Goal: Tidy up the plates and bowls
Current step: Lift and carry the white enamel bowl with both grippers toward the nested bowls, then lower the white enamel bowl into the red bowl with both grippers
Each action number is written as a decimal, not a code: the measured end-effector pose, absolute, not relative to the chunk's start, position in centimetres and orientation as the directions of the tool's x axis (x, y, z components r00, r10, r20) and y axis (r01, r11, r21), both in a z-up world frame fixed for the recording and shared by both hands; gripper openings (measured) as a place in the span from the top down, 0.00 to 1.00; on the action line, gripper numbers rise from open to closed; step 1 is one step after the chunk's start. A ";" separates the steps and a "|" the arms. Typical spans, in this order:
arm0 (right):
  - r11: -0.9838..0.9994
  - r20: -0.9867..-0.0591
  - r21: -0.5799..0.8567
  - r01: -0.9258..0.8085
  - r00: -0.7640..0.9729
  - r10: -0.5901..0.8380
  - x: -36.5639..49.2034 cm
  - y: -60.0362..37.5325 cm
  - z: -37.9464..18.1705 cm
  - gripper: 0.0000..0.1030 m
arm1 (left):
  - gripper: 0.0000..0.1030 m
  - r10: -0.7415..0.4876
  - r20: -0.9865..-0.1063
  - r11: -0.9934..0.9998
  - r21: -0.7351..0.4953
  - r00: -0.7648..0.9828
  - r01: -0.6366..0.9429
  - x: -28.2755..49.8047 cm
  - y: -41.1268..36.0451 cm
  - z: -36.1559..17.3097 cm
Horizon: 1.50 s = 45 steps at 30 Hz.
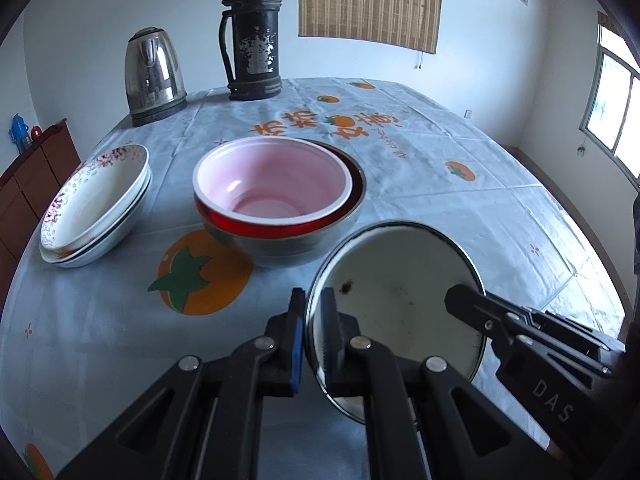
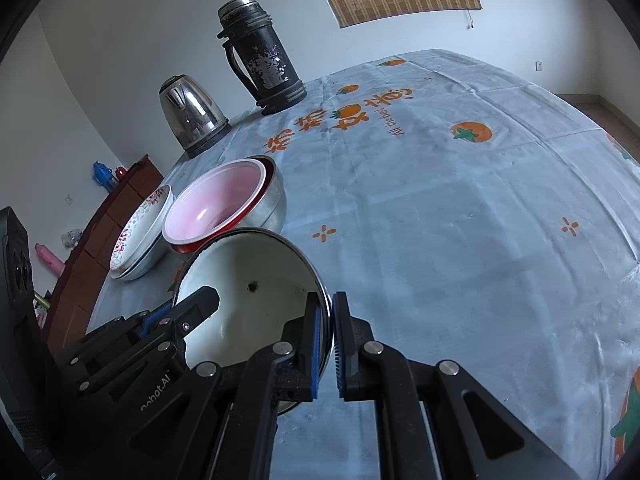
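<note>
Left hand-held gripper (image 1: pixel 311 330): its jaws were closed across the near-left rim of the white enamel bowl (image 1: pixel 400 296), one finger inside and one outside.
Right hand-held gripper (image 2: pixel 332 330): its jaws pinched the opposite rim of the same bowl, so both held it tilted just above the bench (image 1: pixel 460 168).
Where the bowl sat: in front of the pink bowl (image 1: pixel 272 184), which was nested in a red one inside the steel bowl (image 1: pixel 304 240); the stacked floral plates (image 1: pixel 96 200) lay to their left.
Slip risk: thin, smooth enamel gripped only at its edge could twist out if the two grippers moved unevenly.
Knock risk: the raised far rim looked near the pink bowl's rim; swinging forward too low could tip the nest.
Stack risk: adding a fourth bowl crookedly might leave it rocking.
Open room: the cloth to the right was bare and wide.
Edges: the kettle (image 1: pixel 154 76) and flask (image 1: pixel 252 36) stood well back near the far edge.
</note>
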State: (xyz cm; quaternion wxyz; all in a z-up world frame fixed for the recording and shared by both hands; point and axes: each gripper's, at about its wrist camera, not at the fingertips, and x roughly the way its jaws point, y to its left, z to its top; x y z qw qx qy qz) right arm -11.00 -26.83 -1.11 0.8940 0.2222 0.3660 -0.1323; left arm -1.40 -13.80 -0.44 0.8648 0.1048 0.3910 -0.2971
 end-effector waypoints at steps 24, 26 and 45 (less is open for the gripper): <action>0.905 -0.696 0.283 0.317 0.717 -0.034 -8.5 -22.8 0.3 0.93 | 0.96 -0.397 -0.711 0.853 -0.053 0.580 0.519 0.1 -9.6 0.9; 0.907 -0.694 0.282 0.313 0.719 -0.032 -8.3 -22.7 0.5 0.93 | 0.96 -0.393 -0.708 0.856 -0.048 0.586 0.515 0.2 -9.5 1.0; 0.920 -0.668 0.278 0.277 0.744 -0.022 -6.4 -22.3 2.3 0.93 | 0.96 -0.380 -0.682 0.871 -0.038 0.624 0.489 1.6 -9.3 2.8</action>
